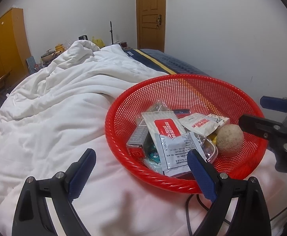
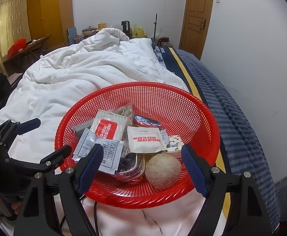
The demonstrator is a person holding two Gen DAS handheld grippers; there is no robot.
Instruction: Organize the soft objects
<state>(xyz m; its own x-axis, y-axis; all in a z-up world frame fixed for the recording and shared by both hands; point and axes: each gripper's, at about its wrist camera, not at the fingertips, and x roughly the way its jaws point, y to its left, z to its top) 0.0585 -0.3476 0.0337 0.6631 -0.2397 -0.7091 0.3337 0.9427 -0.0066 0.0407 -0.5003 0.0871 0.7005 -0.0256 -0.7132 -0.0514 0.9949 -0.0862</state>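
Observation:
A red mesh basket (image 1: 163, 179) (image 2: 143, 198) sits on the bed. It holds a beige fuzzy ball (image 1: 230, 140) (image 2: 163, 171), a white packet with a red label (image 1: 163, 125) (image 2: 108, 125), a white sachet (image 1: 198, 124) (image 2: 143, 139), a silver printed sachet (image 1: 178, 151) (image 2: 102, 149), a grey box (image 1: 137, 139) and other small packs. My left gripper (image 1: 140, 155) (image 2: 52, 135) is open at the basket's near-left rim. Over the near rim hovers my right gripper (image 2: 141, 147) (image 1: 251, 110), open, with the ball just ahead between its fingers. Neither holds anything.
A crumpled white duvet (image 1: 64, 98) (image 2: 84, 68) covers the bed to the left and behind. The blue mattress edge with a yellow stripe (image 2: 232, 108) runs along the wall at right. A black cable (image 1: 188, 212) lies under the basket's front. A wardrobe, a door and cluttered tables stand beyond.

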